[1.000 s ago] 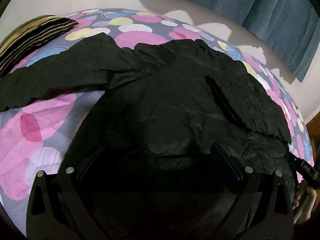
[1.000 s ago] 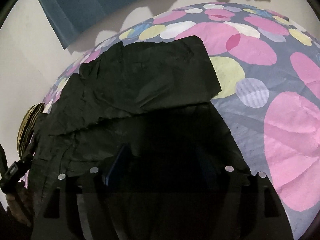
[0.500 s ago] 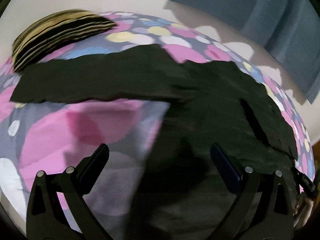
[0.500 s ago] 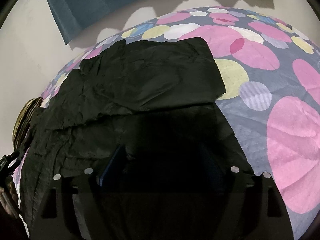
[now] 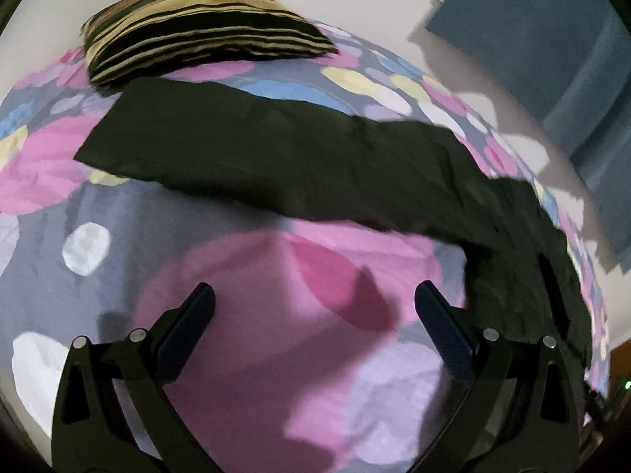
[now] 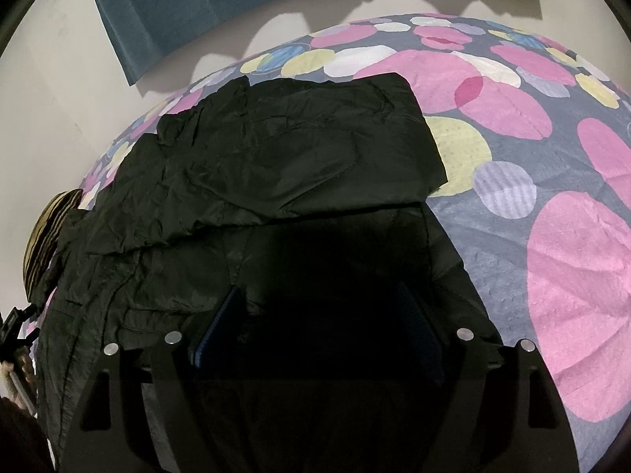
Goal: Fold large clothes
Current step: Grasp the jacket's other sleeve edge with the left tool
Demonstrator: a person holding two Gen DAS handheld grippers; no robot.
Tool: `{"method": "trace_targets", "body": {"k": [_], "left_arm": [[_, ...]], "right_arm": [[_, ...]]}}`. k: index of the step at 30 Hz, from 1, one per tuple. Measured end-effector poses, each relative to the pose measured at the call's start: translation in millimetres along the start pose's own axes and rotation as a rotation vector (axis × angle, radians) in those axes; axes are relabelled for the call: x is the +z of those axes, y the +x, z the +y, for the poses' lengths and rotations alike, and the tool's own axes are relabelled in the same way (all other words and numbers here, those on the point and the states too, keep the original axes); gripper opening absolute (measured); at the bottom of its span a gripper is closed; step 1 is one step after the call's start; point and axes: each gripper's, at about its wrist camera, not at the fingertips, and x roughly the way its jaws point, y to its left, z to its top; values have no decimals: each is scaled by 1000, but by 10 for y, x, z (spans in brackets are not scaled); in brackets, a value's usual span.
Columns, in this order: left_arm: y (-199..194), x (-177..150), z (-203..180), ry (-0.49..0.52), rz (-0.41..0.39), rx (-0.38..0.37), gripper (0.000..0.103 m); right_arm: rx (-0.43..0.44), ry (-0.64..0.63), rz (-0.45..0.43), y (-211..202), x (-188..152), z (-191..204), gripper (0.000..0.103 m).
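Observation:
A large black jacket (image 6: pixel 252 181) lies spread on a bed. In the left wrist view one long black sleeve (image 5: pixel 244 149) stretches left toward a striped pillow, and the jacket body (image 5: pixel 524 260) lies at the right. My left gripper (image 5: pixel 313 307) is open and empty above bare bedsheet, just in front of the sleeve. My right gripper (image 6: pixel 319 315) is open and hovers over the jacket's dark near edge; the other sleeve (image 6: pixel 315 134) lies folded across the jacket body.
The bed has a grey sheet with pink, yellow and white circles (image 6: pixel 572 268). A black and yellow striped pillow (image 5: pixel 205 47) lies at the head end. A white wall with a blue curtain (image 6: pixel 205 4) stands behind the bed.
My left gripper has swung left off the jacket body to bare sheet below the outstretched sleeve. My right gripper has barely moved.

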Motion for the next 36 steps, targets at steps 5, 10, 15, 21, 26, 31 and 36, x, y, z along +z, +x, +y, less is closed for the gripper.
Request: {"method": "trace_targets", "body": {"k": [5, 10, 15, 21, 26, 31, 36], "left_arm": [[-46, 145, 338, -75, -50, -60, 101], [-86, 298, 618, -109, -117, -55, 101], [-46, 462, 985, -221, -153, -71, 101], [45, 644, 1174, -258, -165, -87, 101], [156, 791, 1246, -293, -163, -56, 101], [163, 852, 1296, -370, -137, 1, 73], [242, 847, 1359, -376, -104, -71, 14]], "right_arm": [[0, 0, 0, -1, 2, 2, 79], [-1, -1, 0, -3, 3, 0, 79], [-1, -2, 1, -4, 6, -3, 80], [-2, -4, 1, 0, 4, -3, 80], [1, -3, -1, 1, 2, -16, 80], [0, -4, 0, 0, 4, -14, 80], [1, -4, -1, -1, 7, -21, 80]]}}
